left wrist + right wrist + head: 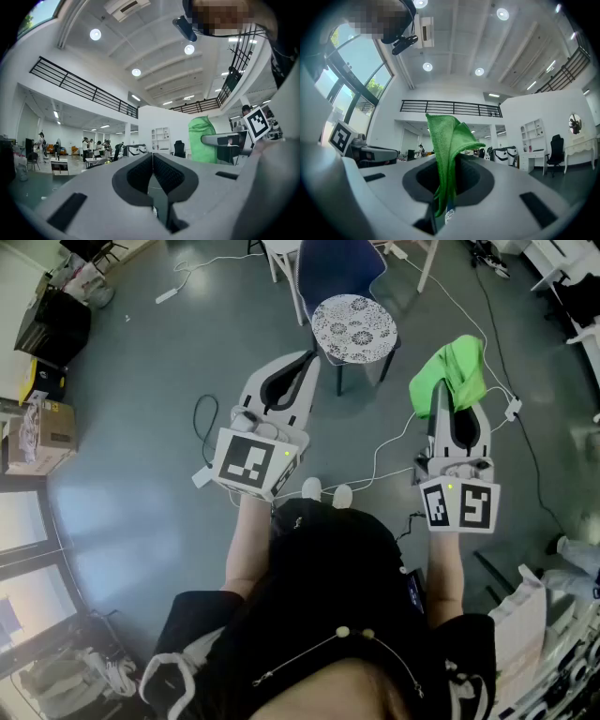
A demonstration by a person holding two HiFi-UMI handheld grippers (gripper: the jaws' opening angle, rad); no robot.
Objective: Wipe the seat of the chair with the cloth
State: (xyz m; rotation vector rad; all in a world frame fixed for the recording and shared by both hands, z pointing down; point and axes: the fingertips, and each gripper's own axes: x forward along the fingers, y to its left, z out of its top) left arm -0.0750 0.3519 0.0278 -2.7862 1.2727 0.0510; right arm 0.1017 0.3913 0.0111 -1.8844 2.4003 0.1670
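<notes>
In the head view a chair [354, 326] stands ahead of me on the grey floor, with a round white patterned seat and a dark blue back. My right gripper [457, 395] is shut on a bright green cloth [453, 374], which bunches above its tips, to the right of the chair and apart from it. The right gripper view shows the cloth [449, 145] pinched between the jaws and standing upright. My left gripper [298, 367] is shut with nothing in it, left of the seat; in its own view the jaws [152, 161] meet, with the green cloth [203, 140] beside them.
White cables [394, 442] and a black cable [203, 418] lie on the floor near my feet. A white table's legs [424, 266] stand behind the chair. Cardboard boxes [42, 432] and a black bin [52, 324] sit at the left; bags [530, 615] at the lower right.
</notes>
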